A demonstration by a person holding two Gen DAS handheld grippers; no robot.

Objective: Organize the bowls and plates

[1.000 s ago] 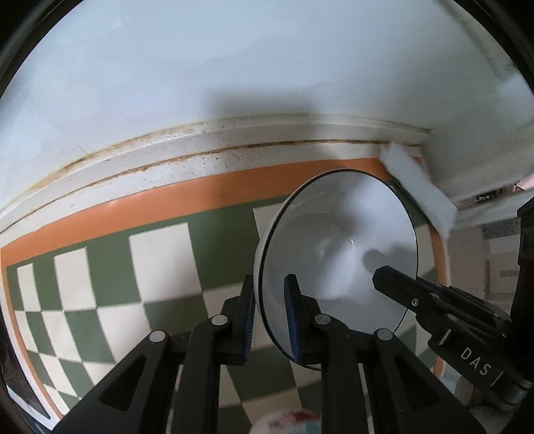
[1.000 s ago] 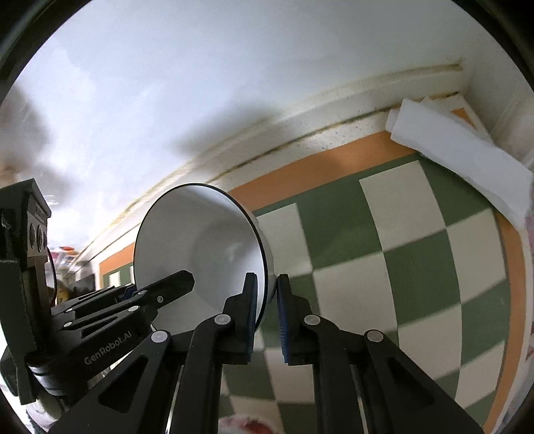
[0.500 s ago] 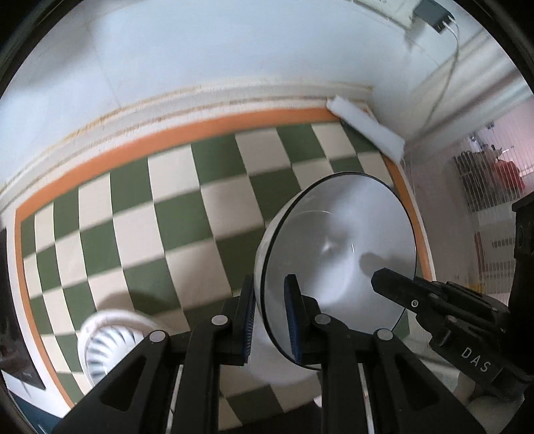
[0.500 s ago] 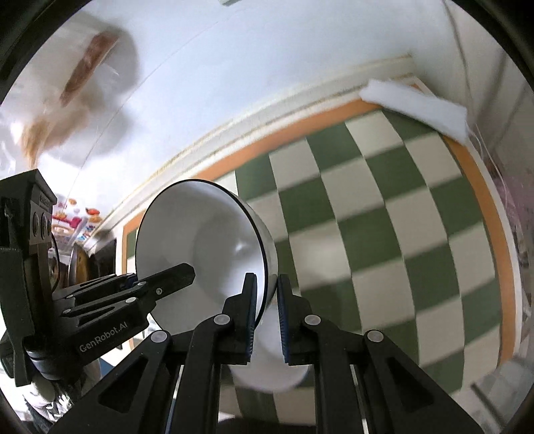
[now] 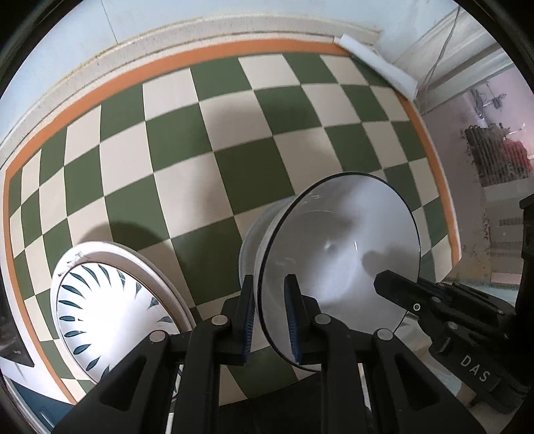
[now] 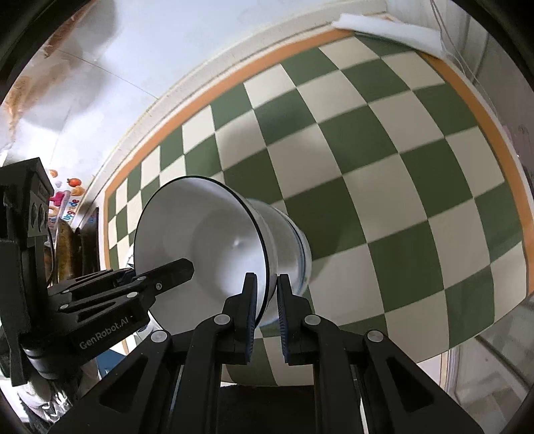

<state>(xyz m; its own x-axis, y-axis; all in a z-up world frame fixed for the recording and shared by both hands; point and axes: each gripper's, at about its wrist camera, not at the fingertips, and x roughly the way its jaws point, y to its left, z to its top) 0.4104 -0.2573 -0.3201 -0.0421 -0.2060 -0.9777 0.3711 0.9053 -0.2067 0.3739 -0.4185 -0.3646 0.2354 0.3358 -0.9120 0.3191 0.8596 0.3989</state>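
A white bowl with a thin dark rim [image 5: 340, 253] [image 6: 207, 240] is held above the green-and-cream checkered table [image 5: 207, 133] [image 6: 383, 167]. My left gripper [image 5: 268, 317] is shut on its left rim, one finger inside and one outside. My right gripper [image 6: 267, 307] is shut on the opposite rim. Each gripper shows in the other's view: the right one [image 5: 434, 307], the left one [image 6: 133, 283]. A white plate with dark blue leaf marks [image 5: 110, 313] lies on the table at the lower left of the left wrist view.
A folded white cloth [image 5: 377, 63] [image 6: 387, 30] lies at the table's far right corner against the pale wall. An orange border [image 5: 233, 50] runs along the table edge. The table's right edge [image 6: 510, 140] drops off to the room beyond.
Both grippers have lifted and tilted with the bowl, so more of the table shows. The leaf-patterned plate has come fully into the left wrist view. The grip on the bowl is unchanged.
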